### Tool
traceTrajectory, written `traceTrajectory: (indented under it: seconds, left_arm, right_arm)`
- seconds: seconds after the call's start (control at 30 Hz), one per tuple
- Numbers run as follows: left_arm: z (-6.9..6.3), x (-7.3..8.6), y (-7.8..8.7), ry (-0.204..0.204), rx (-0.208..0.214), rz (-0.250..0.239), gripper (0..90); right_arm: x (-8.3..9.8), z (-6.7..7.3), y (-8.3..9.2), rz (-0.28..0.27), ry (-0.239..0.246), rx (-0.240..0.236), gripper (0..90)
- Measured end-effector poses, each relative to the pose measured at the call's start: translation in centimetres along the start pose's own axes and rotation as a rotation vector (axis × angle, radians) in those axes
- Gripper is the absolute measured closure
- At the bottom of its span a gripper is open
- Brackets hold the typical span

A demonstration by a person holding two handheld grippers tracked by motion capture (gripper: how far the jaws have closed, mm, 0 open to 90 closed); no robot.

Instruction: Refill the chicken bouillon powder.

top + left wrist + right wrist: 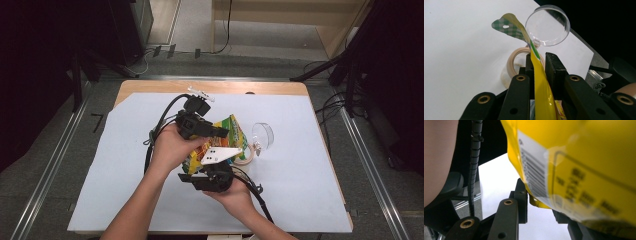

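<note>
Bag (225,137): yellow snack packet, held up off the white sheet (310,200) between both grippers, mid-table.
Left gripper (539,62): jaws have just been closing and are nipped on the bag's flat top seam.
Right gripper (539,202): clamped on the bag's lower edge by the barcode.
Tear risk: opposite pulls could, I'd say, rip the seam suddenly and spill the contents.
Slip risk: thin glossy film may slide out.
Below: tape roll (517,61) and clear lid (548,26) sit just beside, easily knocked.

yellow packet (579,170) print blurred, edge-cropped
</note>
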State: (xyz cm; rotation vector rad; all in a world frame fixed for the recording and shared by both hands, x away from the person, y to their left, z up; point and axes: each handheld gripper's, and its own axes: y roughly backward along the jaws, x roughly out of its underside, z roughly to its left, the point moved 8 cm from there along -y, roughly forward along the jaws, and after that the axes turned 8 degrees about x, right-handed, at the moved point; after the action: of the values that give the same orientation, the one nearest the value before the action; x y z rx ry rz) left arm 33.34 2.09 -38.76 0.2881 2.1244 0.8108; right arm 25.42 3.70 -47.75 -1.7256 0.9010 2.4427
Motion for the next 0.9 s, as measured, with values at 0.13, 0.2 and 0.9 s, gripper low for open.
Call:
traceTrajectory:
  seconds: [0.13, 0.2, 0.9]
  left_arm:
    - [-0.2, -0.1, 0.0, -0.01, -0.014, -0.001, 81.3]
    - [-0.3, -0.2, 0.0, -0.012, -0.015, -0.003, 81.2]
    - [0.6, -1.3, -0.3, 0.014, -0.011, 0.011, 80.7]
  right_arm:
    - [-0.1, 0.1, 0.1, -0.009, -0.016, 0.003, 71.4]
    - [-0.1, 0.1, 0.1, -0.01, -0.026, 0.002, 71.4]
    - [-1.0, -0.8, 0.0, -0.012, -0.071, -0.022, 70.9]
